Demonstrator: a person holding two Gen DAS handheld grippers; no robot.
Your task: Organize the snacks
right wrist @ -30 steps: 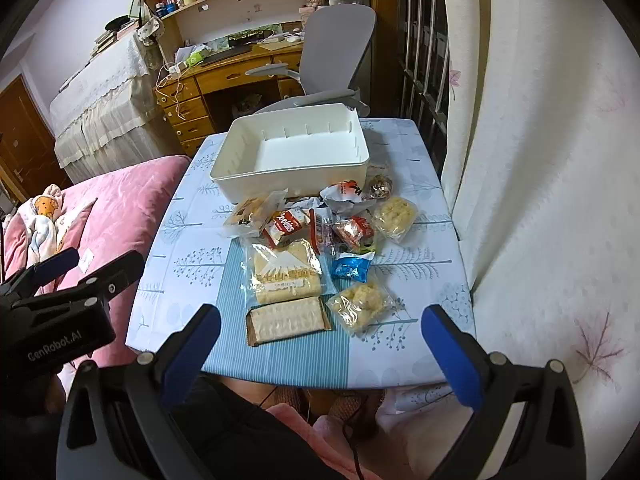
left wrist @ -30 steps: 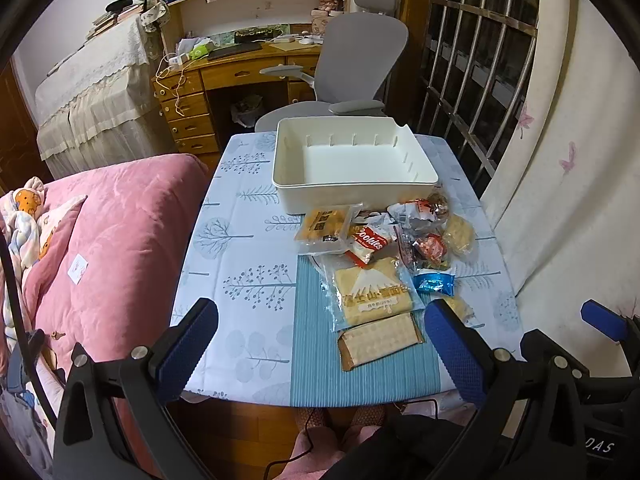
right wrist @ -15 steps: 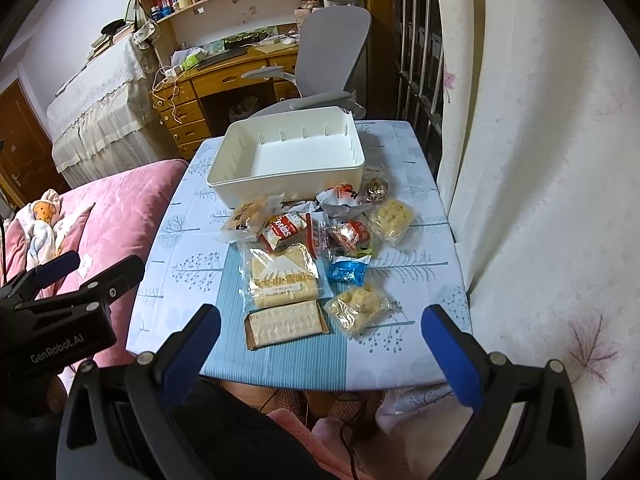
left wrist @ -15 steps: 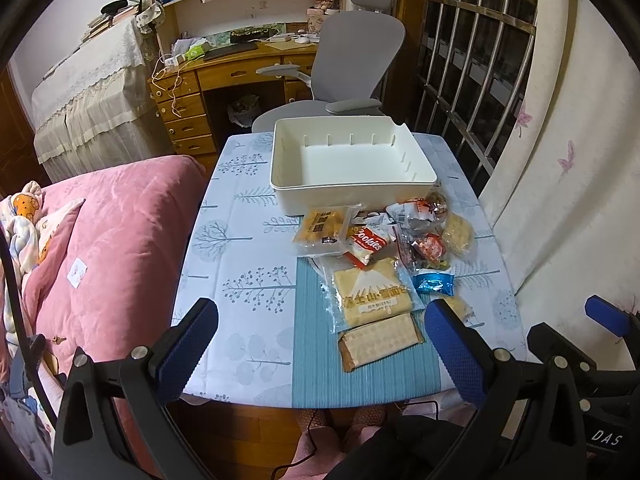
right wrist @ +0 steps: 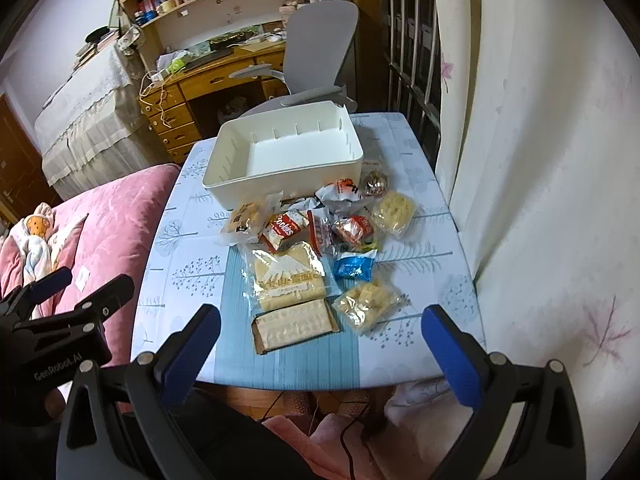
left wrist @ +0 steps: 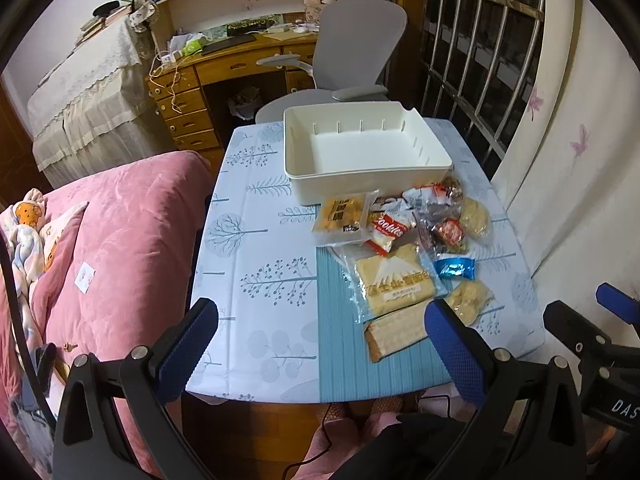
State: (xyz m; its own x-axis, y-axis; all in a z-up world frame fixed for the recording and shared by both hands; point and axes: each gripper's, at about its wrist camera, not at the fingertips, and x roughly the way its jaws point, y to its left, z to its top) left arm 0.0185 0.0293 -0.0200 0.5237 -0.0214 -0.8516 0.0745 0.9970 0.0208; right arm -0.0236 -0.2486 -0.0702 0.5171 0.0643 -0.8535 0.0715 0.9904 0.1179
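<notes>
Mostly crinkly clear-wrapped snacks (right wrist: 304, 264) beside seemingly empty white bin (right wrist: 240, 186).

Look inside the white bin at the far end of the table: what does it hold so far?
Nothing: the white bin shows a bare floor and slotted walls. The snack packets all lie on the table in front. Its near inside corner is hidden by the front wall.

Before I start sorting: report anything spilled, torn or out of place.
Nothing spilled or torn shows. The snack packets lie in a loose, overlapping heap on the table, none inside the white bin, which sits upright.
</notes>
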